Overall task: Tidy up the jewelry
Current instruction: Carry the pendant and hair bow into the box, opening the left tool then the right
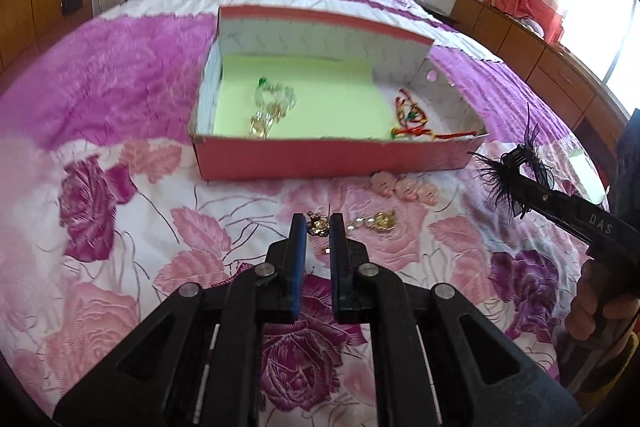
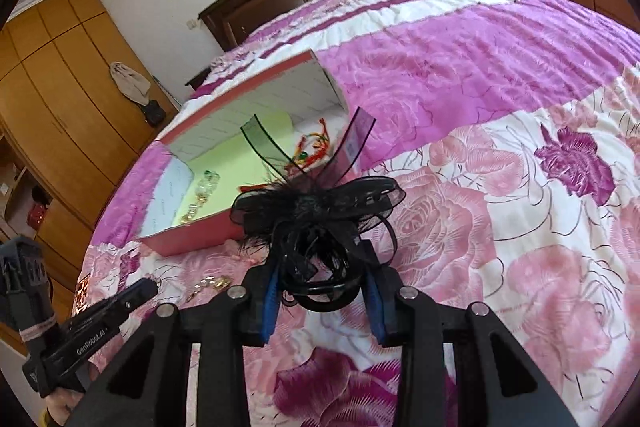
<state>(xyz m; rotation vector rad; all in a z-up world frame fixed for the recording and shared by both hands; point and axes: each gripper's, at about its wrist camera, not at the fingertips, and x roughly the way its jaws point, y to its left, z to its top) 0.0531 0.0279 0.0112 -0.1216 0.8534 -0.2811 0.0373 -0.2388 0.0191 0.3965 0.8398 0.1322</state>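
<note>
Feathers and mesh make the black hairpiece (image 2: 316,219) light, crushable — my right gripper (image 2: 322,291) clamps its stiff band; my left gripper (image 1: 319,227) pinches a gold earring (image 1: 318,225).

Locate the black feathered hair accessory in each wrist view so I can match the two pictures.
Left wrist view: black feathered hair accessory at the right edge, held in the right tongs, right of the red box.
Right wrist view: centre foreground, gripped between the tongs.
Shared landmark: the red box with its green lining.
</note>
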